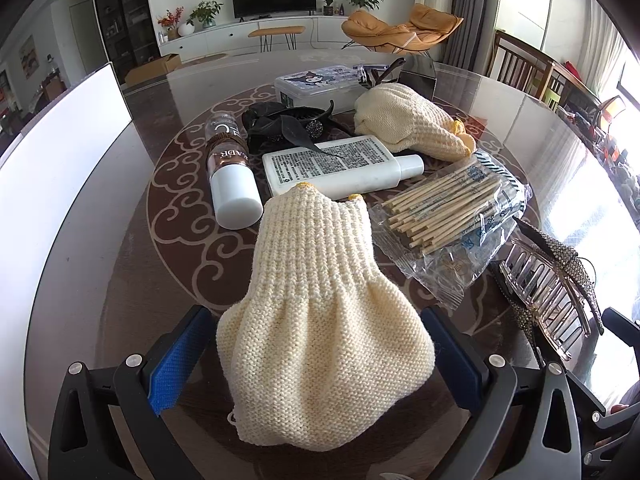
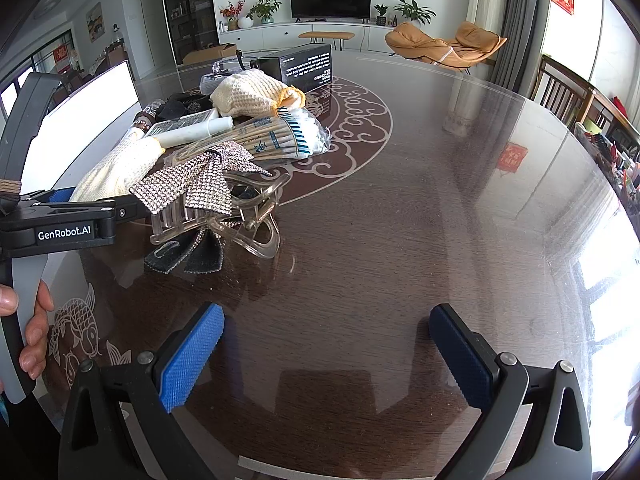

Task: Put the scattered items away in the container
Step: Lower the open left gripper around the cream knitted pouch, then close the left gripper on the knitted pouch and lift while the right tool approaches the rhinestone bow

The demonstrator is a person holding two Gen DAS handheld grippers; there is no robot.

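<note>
The left tool [image 1: 312, 356] stands open over the dark table [image 1: 120, 280], and a cream knitted glove [image 1: 320, 320] lies between its blue pads [image 1: 176, 364], cuff pointing away. Just beyond the cuff lies a flat white bottle [image 1: 340, 166], with a brown bottle with a white cap [image 1: 230, 172] to its left. To the right of the tool sit a packet of cotton swabs [image 1: 448, 216] and a clear rhinestone hair clip [image 1: 548, 280]. Farther off are a second cream glove [image 1: 408, 122], a black hair clip [image 1: 284, 124] and a lidded white box [image 1: 320, 82].
</note>
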